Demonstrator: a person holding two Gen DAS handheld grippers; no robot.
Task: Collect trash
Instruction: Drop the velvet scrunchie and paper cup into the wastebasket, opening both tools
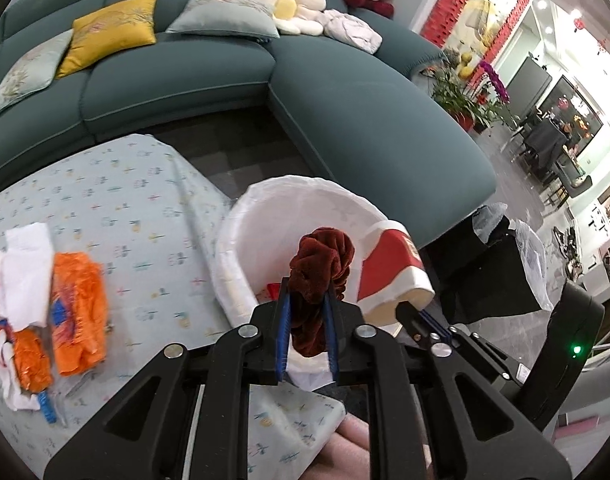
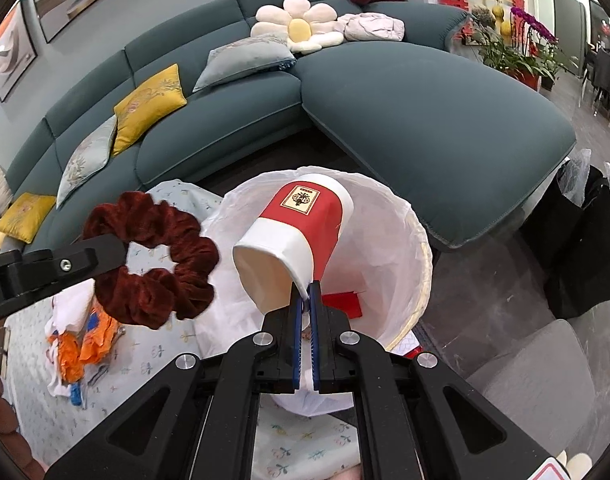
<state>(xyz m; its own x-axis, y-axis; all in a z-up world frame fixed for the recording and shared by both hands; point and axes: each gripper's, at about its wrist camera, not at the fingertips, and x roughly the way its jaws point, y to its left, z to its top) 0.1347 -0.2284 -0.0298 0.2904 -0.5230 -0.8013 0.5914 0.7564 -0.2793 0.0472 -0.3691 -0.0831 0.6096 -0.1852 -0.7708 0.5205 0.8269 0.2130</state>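
Bin: one white-lined trash bin (image 2: 409,240) at frame centre, beside the worktop (image 1: 117,200).
Left gripper (image 1: 307,306): grasping one brown scrunchie (image 1: 321,264) above the bin.
Right gripper (image 2: 305,300): clenched on one red paper cup (image 2: 301,228) over the bin.
Remaining: orange wrappers (image 1: 79,312) at lower left.

The black body of the left gripper (image 2: 45,268) shows the letters "t.AI" at the picture's edge. The red-and-white paper cup (image 2: 301,236) carries a gold-framed emblem, too small to read.
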